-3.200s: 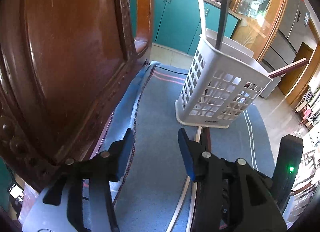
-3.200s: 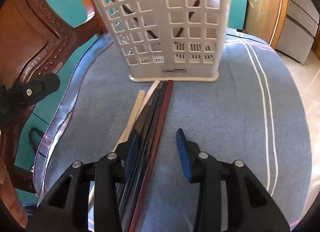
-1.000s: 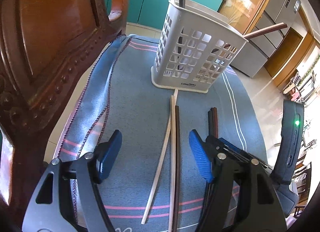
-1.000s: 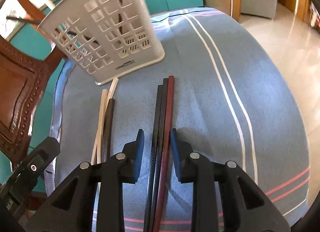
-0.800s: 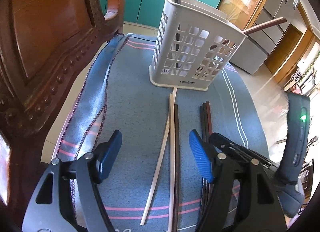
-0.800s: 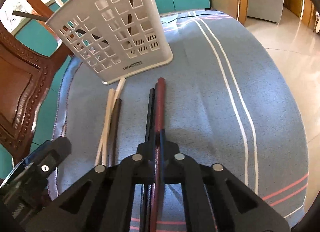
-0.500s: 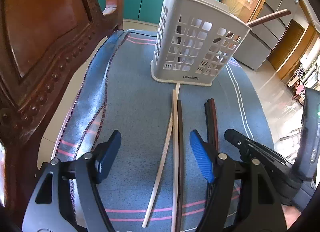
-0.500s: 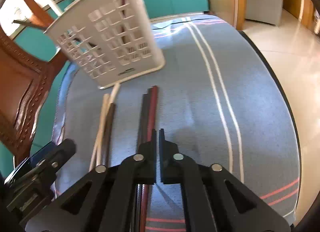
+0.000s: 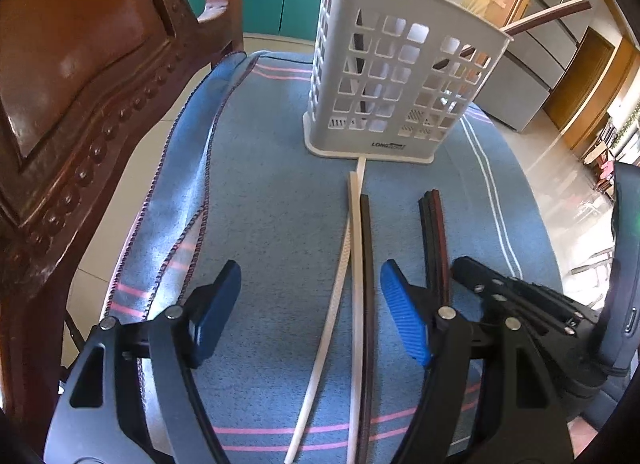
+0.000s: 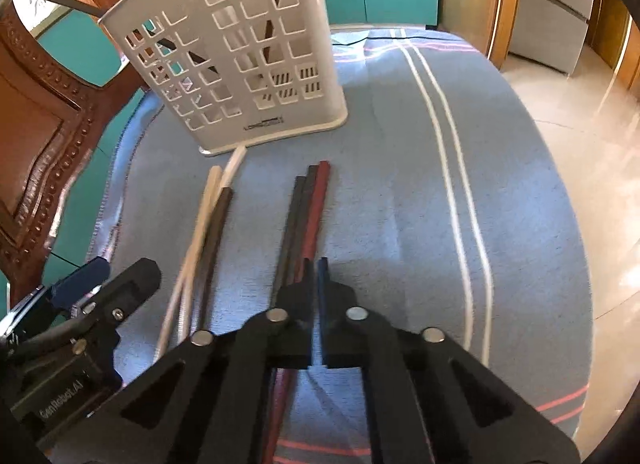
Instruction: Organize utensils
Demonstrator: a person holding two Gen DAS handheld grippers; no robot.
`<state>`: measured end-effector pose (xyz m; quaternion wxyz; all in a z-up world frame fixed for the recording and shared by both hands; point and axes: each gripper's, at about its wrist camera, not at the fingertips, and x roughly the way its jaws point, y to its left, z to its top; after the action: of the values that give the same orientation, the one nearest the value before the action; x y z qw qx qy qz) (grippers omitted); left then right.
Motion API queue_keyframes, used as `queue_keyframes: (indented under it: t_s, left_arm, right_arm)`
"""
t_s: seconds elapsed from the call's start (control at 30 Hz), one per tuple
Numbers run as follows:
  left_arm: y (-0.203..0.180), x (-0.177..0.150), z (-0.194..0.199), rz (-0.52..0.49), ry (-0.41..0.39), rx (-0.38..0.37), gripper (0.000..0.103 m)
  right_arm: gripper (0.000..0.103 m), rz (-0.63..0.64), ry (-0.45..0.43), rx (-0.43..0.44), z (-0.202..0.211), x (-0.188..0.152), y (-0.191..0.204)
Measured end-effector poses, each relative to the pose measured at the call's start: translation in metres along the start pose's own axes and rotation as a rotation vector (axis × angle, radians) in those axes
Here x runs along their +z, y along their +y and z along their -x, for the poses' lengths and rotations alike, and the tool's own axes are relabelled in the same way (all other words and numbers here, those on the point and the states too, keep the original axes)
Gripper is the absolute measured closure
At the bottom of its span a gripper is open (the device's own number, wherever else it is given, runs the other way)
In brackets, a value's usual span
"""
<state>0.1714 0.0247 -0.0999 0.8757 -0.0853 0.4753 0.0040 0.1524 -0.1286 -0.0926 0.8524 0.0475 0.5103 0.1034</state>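
- White plastic lattice utensil basket (image 9: 394,75) upright near the far edge of a blue striped cloth (image 9: 264,199) that covers the table, with dark and pale sticks leaning out of its top.
- On the cloth in front of the basket, two groups of chopsticks lying lengthwise, pointing at the basket.
- Toward the left edge: two cream chopsticks (image 9: 352,248) beside one dark brown chopstick (image 9: 366,264), the tip of one cream stick touching the basket's base.
- Toward the right edge, slightly apart: a bundle of black and dark red chopsticks (image 10: 308,207).
- Left gripper (image 9: 310,304), black with blue pads, jaws wide apart, straddling the cream and brown sticks without touching them.
- Right gripper (image 10: 314,276) closed tight at the near end of the black and red bundle; the red stick passes beneath the jaws; unclear whether any stick is actually pinched.
- Carved dark wooden chair back (image 9: 80,75) just past the left edge.
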Motion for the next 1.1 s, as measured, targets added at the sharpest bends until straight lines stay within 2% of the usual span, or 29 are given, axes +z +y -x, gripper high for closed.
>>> queue_keyframes:
  t_s: [0.17,0.23,0.3,0.4,0.47,0.57,0.67,0.7,0.73,0.77,0.8,0.93,1.03,1.1]
  left_arm:
    - [0.003,0.0,-0.006,-0.002,0.009,0.021,0.029]
    - [0.004,0.0,-0.008,-0.004,0.011,0.029,0.029]
    - [0.003,0.0,-0.011,-0.006,0.016,0.035,0.028]
    - [0.007,0.001,-0.011,0.016,0.007,0.054,0.028]
    - [0.014,0.003,-0.009,0.047,-0.01,0.069,0.028]
    - [0.026,0.006,-0.005,0.101,-0.032,0.086,0.028]
    - [0.031,0.007,-0.005,0.122,-0.039,0.094,0.028]
    - [0.032,0.007,-0.005,0.121,-0.038,0.094,0.028]
    - [0.03,0.007,-0.005,0.118,-0.036,0.093,0.028]
    - [0.029,0.007,-0.006,0.115,-0.035,0.092,0.028]
    - [0.028,0.007,-0.006,0.111,-0.034,0.091,0.028]
    - [0.024,0.005,-0.005,0.102,-0.034,0.086,0.028]
    - [0.024,0.005,-0.005,0.102,-0.034,0.089,0.027]
    - [0.025,0.005,-0.005,0.108,-0.034,0.09,0.027]
  right_arm:
    - [0.102,-0.044,0.005,-0.037,0.001,0.001,-0.018]
    - [0.102,-0.061,-0.011,-0.076,0.005,0.003,-0.028]
    - [0.102,-0.087,-0.024,-0.051,0.008,0.002,-0.036]
    - [0.091,-0.114,-0.026,0.036,0.01,0.004,-0.041]
    - [0.076,-0.078,-0.04,0.05,0.013,0.003,-0.035]
    - [0.068,-0.009,-0.039,0.064,0.012,0.002,-0.02]
    - [0.067,0.037,-0.004,0.043,0.002,-0.003,-0.01]
    - [0.068,0.063,-0.025,0.017,0.003,-0.005,-0.005]
    - [0.073,0.08,-0.029,0.007,0.004,-0.008,0.0]
    - [0.089,0.096,-0.03,0.025,0.004,-0.009,0.003]
    - [0.095,0.096,-0.024,0.043,0.005,-0.009,0.004]
    - [0.102,0.081,-0.033,0.055,0.007,-0.012,0.002]
    - [0.102,0.046,-0.028,0.077,0.009,-0.01,-0.005]
    - [0.102,0.013,-0.031,0.057,0.01,-0.01,-0.013]
